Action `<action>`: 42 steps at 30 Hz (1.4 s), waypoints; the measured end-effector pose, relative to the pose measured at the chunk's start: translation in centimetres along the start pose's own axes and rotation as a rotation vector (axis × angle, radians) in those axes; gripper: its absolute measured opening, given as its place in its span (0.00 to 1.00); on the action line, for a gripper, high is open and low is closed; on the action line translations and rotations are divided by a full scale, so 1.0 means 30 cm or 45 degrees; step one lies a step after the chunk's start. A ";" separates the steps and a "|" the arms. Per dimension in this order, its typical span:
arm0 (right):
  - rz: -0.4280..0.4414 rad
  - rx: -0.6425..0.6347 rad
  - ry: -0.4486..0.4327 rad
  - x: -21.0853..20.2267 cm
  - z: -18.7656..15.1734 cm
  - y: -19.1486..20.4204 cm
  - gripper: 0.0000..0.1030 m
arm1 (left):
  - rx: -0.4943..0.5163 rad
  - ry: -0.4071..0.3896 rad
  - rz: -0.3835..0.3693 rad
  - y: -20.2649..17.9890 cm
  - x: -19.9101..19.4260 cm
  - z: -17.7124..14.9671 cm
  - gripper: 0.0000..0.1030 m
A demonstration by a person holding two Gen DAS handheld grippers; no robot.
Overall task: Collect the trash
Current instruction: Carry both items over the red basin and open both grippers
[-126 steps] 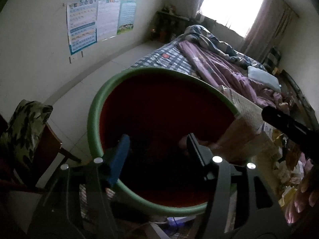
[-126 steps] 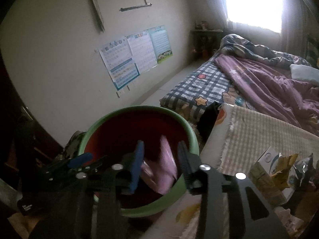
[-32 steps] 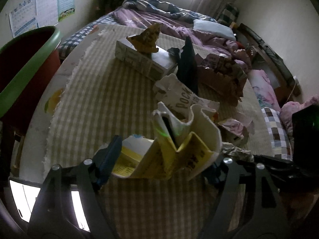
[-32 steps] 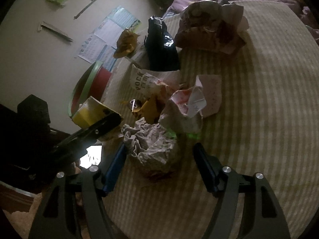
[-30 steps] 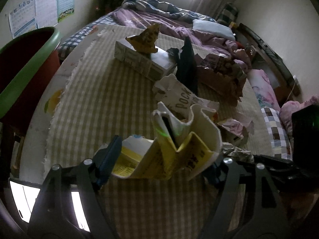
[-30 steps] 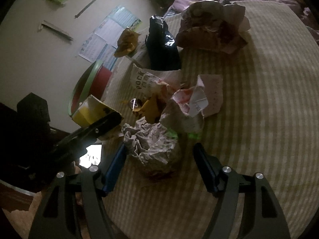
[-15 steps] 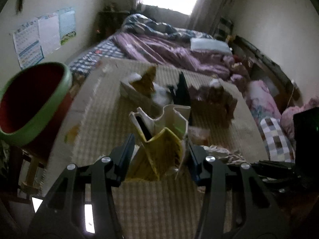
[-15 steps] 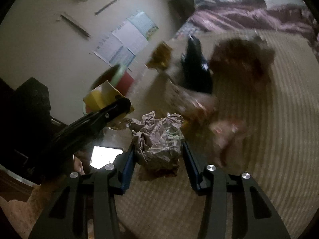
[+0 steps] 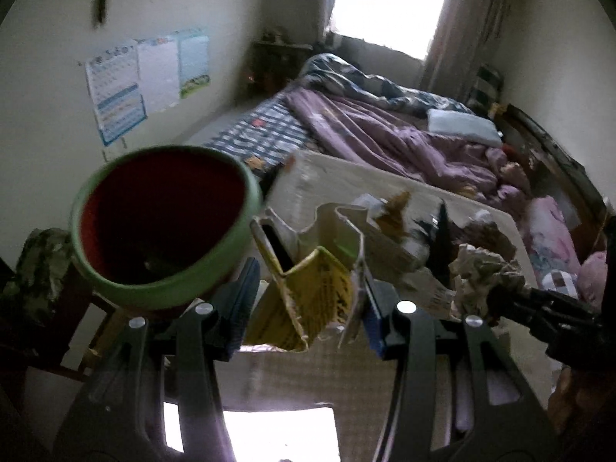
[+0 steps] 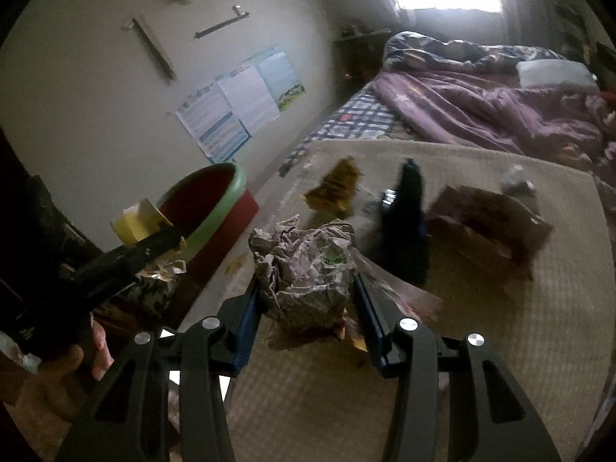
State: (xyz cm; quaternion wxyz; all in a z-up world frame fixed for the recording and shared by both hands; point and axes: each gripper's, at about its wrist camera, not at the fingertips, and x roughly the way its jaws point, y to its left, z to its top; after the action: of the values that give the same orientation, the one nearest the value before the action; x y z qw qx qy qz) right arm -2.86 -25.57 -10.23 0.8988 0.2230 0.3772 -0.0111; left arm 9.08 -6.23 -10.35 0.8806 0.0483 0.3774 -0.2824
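Observation:
My left gripper (image 9: 308,300) is shut on a torn yellow and white carton (image 9: 312,273), held up above the table. The green-rimmed red bin (image 9: 161,215) stands just to its left. In the right wrist view my right gripper (image 10: 306,308) is shut on a crumpled paper ball (image 10: 308,269), lifted off the checked tablecloth (image 10: 481,346). The same paper ball (image 9: 485,269) shows at the right of the left wrist view. The carton (image 10: 136,223) and the bin (image 10: 208,200) appear at the left of the right wrist view, with the left gripper's dark body below them.
More trash lies on the table: a black bag (image 10: 404,223), a brown crumpled bag (image 10: 489,223), a yellow wrapper (image 10: 335,184). A bed with purple covers (image 9: 385,131) is behind the table. A chair with a patterned cushion (image 9: 34,269) stands left of the bin. A hand (image 10: 65,365) holds the left gripper.
Both grippers closed on their trash, the left on the carton and the right on the paper ball, then lifted off the table and swung left toward the bin.

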 end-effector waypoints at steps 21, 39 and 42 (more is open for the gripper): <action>0.029 -0.139 0.049 0.232 0.085 0.278 0.45 | -0.114 -0.029 0.054 0.318 -0.026 0.032 0.46; 0.054 -0.174 0.037 0.383 0.175 0.420 0.45 | -0.112 -0.020 0.040 0.416 0.023 0.081 0.46; 0.056 -0.183 0.032 0.406 0.195 0.444 0.45 | -0.104 -0.015 0.038 0.436 0.044 0.098 0.46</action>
State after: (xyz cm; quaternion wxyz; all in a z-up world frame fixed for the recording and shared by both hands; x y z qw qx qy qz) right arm 12.29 -14.17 -9.72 0.9078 0.1665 0.3831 0.0386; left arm 18.66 3.20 -10.86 0.8881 0.0161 0.3828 -0.2539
